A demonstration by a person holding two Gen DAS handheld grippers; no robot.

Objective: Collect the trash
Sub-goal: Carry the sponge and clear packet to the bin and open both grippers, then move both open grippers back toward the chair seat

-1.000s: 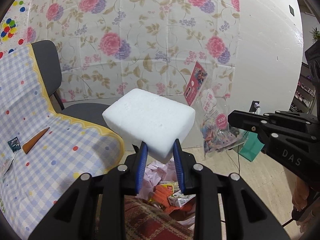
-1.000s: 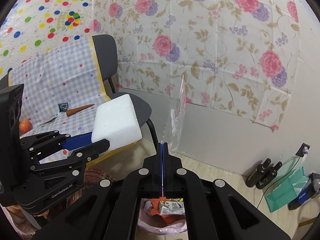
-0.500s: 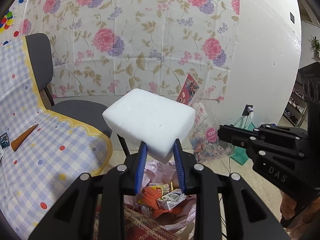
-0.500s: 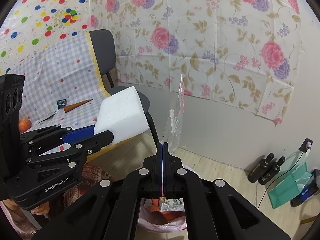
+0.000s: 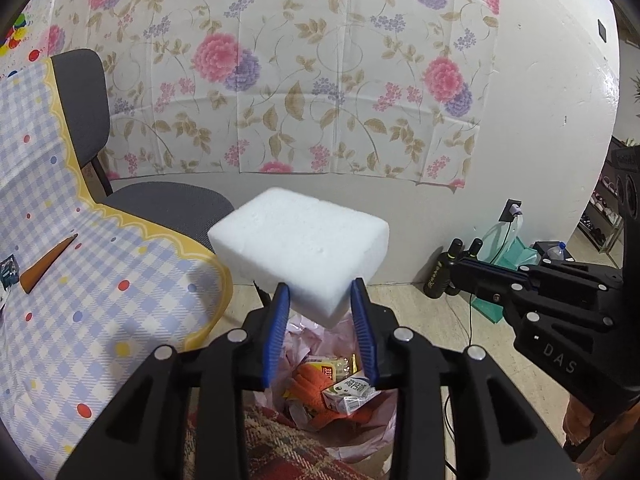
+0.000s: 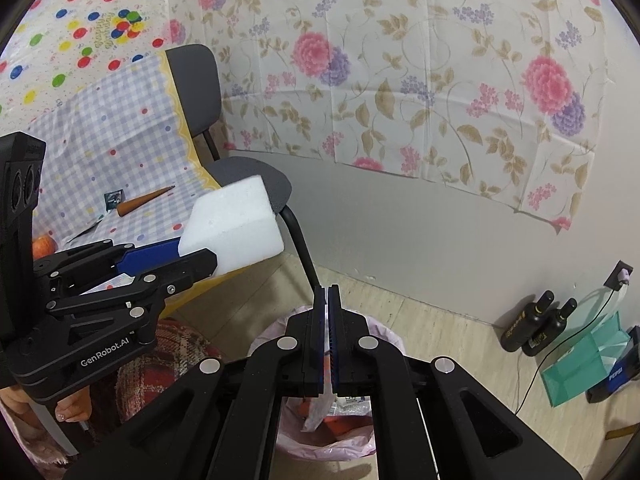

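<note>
A white foam block [image 5: 298, 240] hangs in the air between the blue pads [image 5: 276, 320] of my left gripper [image 5: 319, 292], just above a bin lined with a pink bag [image 5: 372, 432]. The pads still touch the block's near corner while the jaws are opening. In the right wrist view the left gripper [image 6: 200, 256] carries the foam block [image 6: 232, 224] at the left. My right gripper [image 6: 327, 290] hovers over the pink-lined bin [image 6: 384, 336]; its jaws are opening to a thin slit with nothing between them. A clear plastic bag [image 6: 316, 412] lies in the bin.
A grey chair [image 5: 168, 208] stands against the floral wall behind the bin. A table with a checked cloth [image 5: 80, 312] at the left carries an orange cone [image 5: 44, 268]. Two black bottles [image 6: 536, 328], a teal bag [image 6: 580, 364] and a cable are on the floor at the right.
Both grippers have come lower over the bin. The clear plastic bag has left the right gripper's pads and dropped into the bin. The left pads have spread slightly around the foam block.
</note>
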